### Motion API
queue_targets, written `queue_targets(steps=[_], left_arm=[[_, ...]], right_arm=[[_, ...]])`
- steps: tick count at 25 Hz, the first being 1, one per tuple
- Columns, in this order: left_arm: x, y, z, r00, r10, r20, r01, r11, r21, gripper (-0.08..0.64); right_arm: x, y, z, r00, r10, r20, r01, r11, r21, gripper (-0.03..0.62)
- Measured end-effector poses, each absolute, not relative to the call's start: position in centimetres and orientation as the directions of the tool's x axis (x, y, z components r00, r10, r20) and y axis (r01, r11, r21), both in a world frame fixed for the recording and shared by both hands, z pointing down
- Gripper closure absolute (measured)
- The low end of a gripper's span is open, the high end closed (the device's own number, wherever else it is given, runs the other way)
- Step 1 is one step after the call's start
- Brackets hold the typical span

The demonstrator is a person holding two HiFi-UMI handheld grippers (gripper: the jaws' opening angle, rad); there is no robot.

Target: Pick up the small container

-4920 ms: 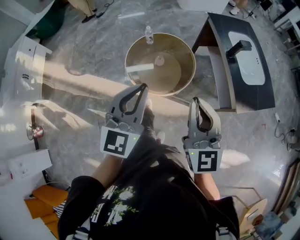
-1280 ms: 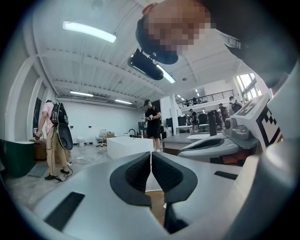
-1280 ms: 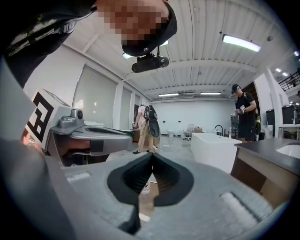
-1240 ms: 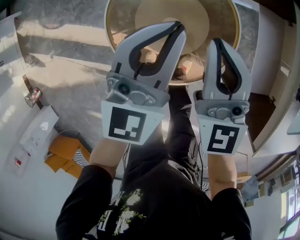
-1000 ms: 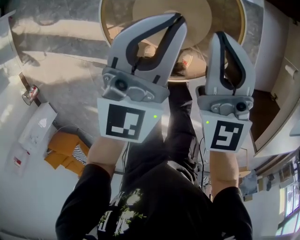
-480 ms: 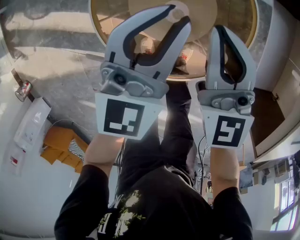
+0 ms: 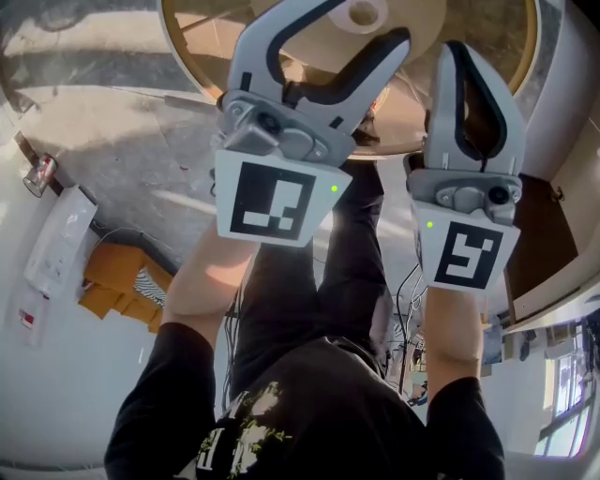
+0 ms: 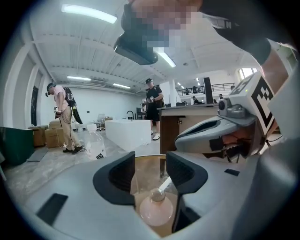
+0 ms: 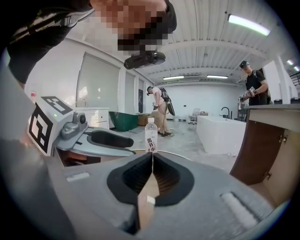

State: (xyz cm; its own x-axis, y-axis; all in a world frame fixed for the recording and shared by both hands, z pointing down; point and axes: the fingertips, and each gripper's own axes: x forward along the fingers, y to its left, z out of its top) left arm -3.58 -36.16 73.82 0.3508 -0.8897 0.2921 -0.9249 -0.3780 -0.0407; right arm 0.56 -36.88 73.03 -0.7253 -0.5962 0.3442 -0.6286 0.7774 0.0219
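The small container (image 8: pixel 156 206), a pale pink round pot with a knob on its lid, stands on the round wooden table (image 8: pixel 146 165). In the left gripper view it shows through the gap of my left gripper (image 8: pixel 150 171). Those jaws are opening, and the pads do not touch it. In the head view the container (image 7: pixel 364 12) lies at the top edge, with the left gripper (image 7: pixel 354 30) over it. My right gripper (image 7: pixel 469 52) hangs beside it over the table (image 7: pixel 202 42), jaws shut on nothing. The right gripper view shows its jaws (image 9: pixel 152 157) pressed together.
A clear water bottle (image 9: pixel 150 136) stands at the table's far side, also seen as the bottle (image 8: pixel 96 145). A brown wooden cabinet (image 7: pixel 553 234) is at the right. On the floor lie an orange bag (image 7: pixel 112 281) and a white box (image 7: pixel 56 244). Two people (image 8: pixel 63 117) stand far back.
The left jaws have spread from shut to wide apart. Both grippers have moved forward over the round table, which now fills the top of the head view.
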Motion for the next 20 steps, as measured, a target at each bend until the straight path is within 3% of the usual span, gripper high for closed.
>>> queue_targets(steps=[2,20], left_arm=[[-3.2,-36.3,75.6,0.353,-0.886,0.299,-0.922,-0.384,-0.05,0.325],[-1.3,-38.0,84.1,0.355,-0.85,0.389,-0.916,-0.399,-0.035,0.301]], right_arm=[[0.8,-37.0,74.1,-0.722,-0.593,0.355,-0.632,0.775,0.01,0.517],[1.9,-37.8,76.7,-0.714,-0.572,0.403,-0.618,0.786,0.021,0.515]])
